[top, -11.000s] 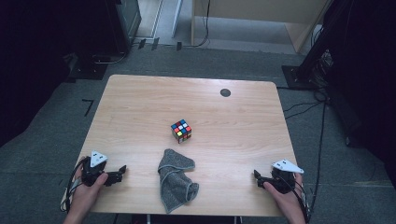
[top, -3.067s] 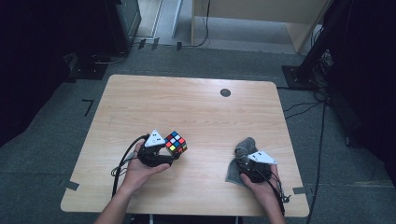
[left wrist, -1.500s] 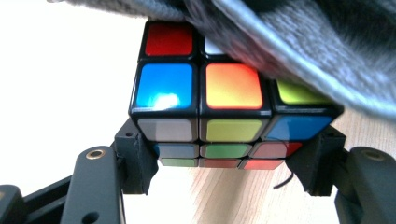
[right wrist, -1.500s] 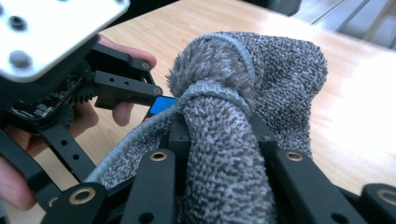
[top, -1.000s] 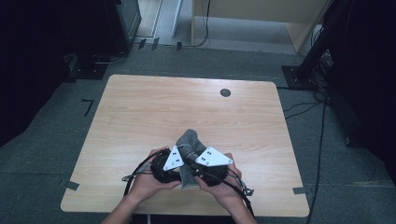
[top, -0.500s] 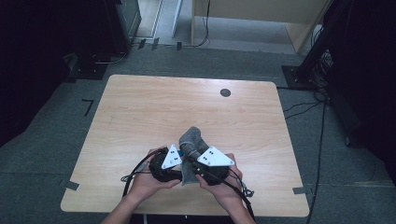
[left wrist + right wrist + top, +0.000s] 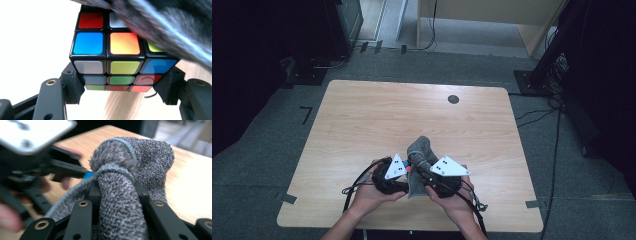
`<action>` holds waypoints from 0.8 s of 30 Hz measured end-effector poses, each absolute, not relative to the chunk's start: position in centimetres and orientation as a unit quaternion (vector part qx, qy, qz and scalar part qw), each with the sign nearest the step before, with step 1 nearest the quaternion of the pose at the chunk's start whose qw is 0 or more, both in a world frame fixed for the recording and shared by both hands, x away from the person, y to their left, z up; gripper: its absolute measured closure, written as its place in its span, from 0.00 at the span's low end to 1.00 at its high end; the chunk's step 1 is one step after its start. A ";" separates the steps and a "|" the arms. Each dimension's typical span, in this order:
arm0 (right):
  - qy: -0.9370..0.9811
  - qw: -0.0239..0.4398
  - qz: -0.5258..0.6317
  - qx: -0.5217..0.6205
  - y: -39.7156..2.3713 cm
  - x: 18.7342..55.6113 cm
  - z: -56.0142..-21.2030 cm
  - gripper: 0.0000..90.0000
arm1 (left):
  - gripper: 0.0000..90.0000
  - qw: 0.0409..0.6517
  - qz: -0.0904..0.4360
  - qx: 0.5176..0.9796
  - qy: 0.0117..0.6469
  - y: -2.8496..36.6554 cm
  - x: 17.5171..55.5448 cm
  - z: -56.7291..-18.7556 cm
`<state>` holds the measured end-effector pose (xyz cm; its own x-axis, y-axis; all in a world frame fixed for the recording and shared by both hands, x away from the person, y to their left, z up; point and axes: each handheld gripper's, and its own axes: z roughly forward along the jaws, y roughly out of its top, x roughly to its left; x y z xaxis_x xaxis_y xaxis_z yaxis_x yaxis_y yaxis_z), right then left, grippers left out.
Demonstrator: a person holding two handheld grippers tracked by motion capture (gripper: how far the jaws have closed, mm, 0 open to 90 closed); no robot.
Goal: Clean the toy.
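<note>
Pale wood makes up the table (image 7: 362, 125), which stands on grey floor with dark stands and a cabinet beyond its far edge. Most of the tabletop lies bare: the whole far half and both side strips are free, with a small dark round disc (image 7: 453, 99) set in the top near the far edge, well apart from the cube.

Work sits close to the near edge, a little right of the middle. The left gripper (image 7: 120, 93) has its jaws pressed against two opposite sides of the cube (image 7: 110, 60), pinching its lower layer, so the cube is lifted clear of the wood. In the high view the left gripper (image 7: 404, 175) lies just left of the cube, with the person's left hand (image 7: 369, 192) behind it.

Just right of the cube, the right gripper (image 7: 424, 172) has its jaws closed on a bunched fold of the grey cloth (image 7: 120, 202). The cloth (image 7: 419, 155) drapes over the cube's top and far side, touching it, and stands up in a hump beyond both grippers. Cables trail from the grippers toward the near edge, which lies close behind the hands.
</note>
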<state>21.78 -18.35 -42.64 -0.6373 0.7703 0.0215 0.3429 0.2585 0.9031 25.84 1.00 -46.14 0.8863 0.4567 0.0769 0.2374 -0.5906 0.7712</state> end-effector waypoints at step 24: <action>0.760 0.220 0.491 0.365 -18.2 21.6 -42.5 0.77 | 0.39 0.412 0.135 0.879 0.200 0.6 25.3 -45.9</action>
